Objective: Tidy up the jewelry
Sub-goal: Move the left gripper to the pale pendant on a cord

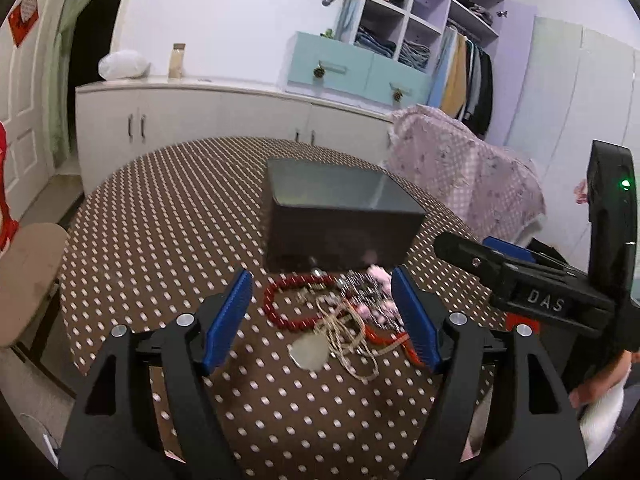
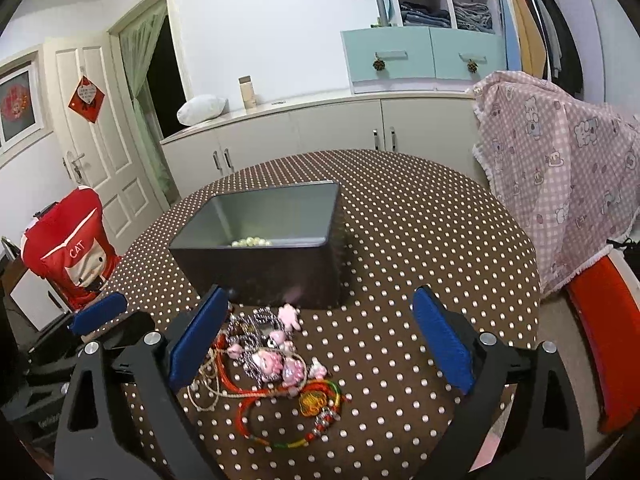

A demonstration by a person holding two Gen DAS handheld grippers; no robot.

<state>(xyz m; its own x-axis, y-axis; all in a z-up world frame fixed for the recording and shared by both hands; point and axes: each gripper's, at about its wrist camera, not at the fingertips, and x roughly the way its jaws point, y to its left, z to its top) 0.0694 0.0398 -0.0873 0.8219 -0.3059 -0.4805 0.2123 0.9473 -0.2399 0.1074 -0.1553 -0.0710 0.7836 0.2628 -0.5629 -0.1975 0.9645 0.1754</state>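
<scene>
A tangle of jewelry lies on the dotted tablecloth in front of a dark open box [image 1: 340,224]. In the left wrist view I see a red bead bracelet [image 1: 276,308], a beige cord with a pale pendant [image 1: 308,354] and pink charms [image 1: 378,276]. My left gripper [image 1: 320,316] stands open around this pile, its pads clear of it. In the right wrist view my right gripper [image 2: 320,344] is wide open, with a pink charm bracelet [image 2: 276,360] and a red, green and yellow cord bracelet [image 2: 288,412] near its left pad. Pale pearl beads [image 2: 250,242] lie inside the box [image 2: 260,272].
The round table [image 2: 420,220] wears a brown cloth with white dots. A chair under a pink checked cloth [image 2: 560,168] stands at its right, a red-covered chair [image 2: 76,248] at its left. White cabinets [image 2: 320,128] line the wall behind. An orange-red cushion [image 2: 604,340] sits at right.
</scene>
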